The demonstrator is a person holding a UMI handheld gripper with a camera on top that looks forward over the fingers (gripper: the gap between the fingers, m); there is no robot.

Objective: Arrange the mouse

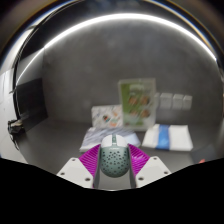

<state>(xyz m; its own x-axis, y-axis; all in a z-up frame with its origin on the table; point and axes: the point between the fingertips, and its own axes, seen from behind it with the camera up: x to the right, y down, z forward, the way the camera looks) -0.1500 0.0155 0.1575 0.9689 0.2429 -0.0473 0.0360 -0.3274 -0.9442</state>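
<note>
A pale grey-green mouse [113, 159] with a honeycomb of small holes in its shell and a scroll wheel at its far end sits between my fingers. My gripper [113, 161] is shut on the mouse; both magenta pads [92, 158] press against its sides. The mouse is held above the grey table [60, 135], pointing away from me.
Beyond the fingers lie papers [103, 134] and a white-and-blue booklet [167, 137]. A green-and-white box [137, 103] stands upright at the back by the wall, with white sockets [172, 101] to its right. A dark device [27, 108] stands at the left.
</note>
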